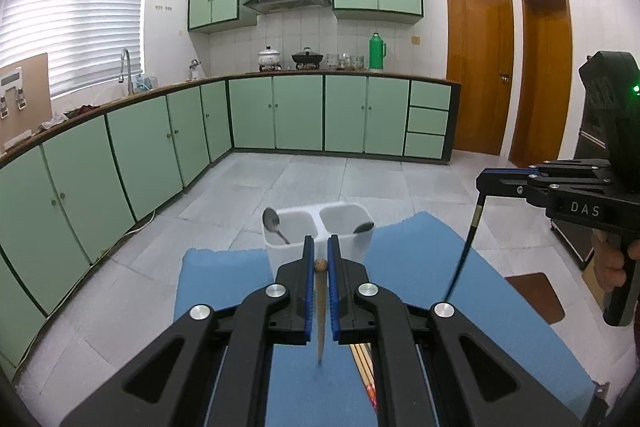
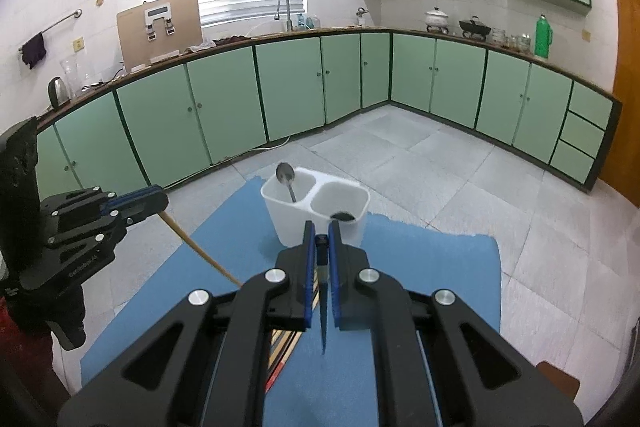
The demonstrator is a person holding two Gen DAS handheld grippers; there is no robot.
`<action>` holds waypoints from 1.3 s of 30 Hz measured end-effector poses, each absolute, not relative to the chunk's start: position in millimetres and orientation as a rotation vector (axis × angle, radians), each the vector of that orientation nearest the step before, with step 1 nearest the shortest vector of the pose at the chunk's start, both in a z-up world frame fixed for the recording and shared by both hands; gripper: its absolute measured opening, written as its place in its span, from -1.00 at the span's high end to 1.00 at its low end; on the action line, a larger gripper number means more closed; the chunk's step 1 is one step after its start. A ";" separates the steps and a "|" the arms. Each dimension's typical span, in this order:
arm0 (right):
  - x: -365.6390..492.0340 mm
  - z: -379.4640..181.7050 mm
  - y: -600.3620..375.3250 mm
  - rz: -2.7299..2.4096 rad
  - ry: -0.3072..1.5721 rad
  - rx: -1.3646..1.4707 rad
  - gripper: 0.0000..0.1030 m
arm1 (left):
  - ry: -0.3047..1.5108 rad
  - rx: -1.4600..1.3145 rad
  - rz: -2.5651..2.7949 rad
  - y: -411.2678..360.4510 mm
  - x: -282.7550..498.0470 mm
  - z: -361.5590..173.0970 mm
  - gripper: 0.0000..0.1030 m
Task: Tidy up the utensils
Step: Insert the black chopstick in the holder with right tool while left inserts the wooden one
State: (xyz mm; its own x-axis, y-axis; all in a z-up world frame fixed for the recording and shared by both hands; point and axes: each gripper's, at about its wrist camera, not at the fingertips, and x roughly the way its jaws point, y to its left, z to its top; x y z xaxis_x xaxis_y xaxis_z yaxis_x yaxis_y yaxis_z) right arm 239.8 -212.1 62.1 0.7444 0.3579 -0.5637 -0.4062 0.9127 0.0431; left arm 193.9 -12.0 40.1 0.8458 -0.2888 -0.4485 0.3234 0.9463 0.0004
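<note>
Room: kitchen with green cabinets (image 1: 256,113) along two walls, a bright blinded window (image 1: 76,11), grey tiled floor (image 1: 304,179), wooden doors (image 1: 478,75) at the right
Surface: blue mat (image 1: 416,267) over a table
Left gripper (image 1: 320,259): jaws clamped on a wooden chopstick (image 1: 320,311) that hangs down over the mat
Holder: white two-compartment caddy (image 1: 348,243) at the mat's far edge, a metal spoon (image 1: 273,223) leaning in the left cup, a dark spoon (image 1: 364,227) on the right cup's rim
Right gripper (image 2: 321,247): jaws clamped on a dark chopstick (image 2: 323,319), tip down
Loose utensils: more chopsticks (image 1: 362,363) lying on the mat beneath both grippers
</note>
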 end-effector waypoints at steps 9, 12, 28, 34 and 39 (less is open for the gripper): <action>252.9 116.5 -210.2 0.466 0.507 -0.066 0.89 | 0.354 0.084 -0.336 -16.5 198.6 80.2 0.88; 263.6 139.0 -205.8 0.478 0.461 -0.059 0.89 | 0.300 0.087 -0.340 -19.3 205.9 101.1 0.88; 371.0 148.2 -200.8 0.387 0.336 -0.006 0.89 | 0.157 0.085 -0.306 -42.3 297.2 121.2 0.88; 398.1 104.7 -194.4 0.372 0.399 -0.005 0.89 | 0.201 0.045 -0.302 -37.0 335.9 82.2 0.88; 406.7 71.7 -189.2 0.382 0.478 -0.013 0.87 | 0.316 0.044 -0.315 -33.2 355.8 52.7 0.87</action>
State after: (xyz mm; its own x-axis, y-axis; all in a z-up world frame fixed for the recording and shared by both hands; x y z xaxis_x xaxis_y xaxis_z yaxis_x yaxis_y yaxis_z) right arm 406.7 -189.2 71.7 0.8185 0.3561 -0.4508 -0.3620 0.9290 0.0765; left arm 355.8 -33.2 52.7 0.9020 -0.2981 -0.3124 0.3119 0.9501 -0.0061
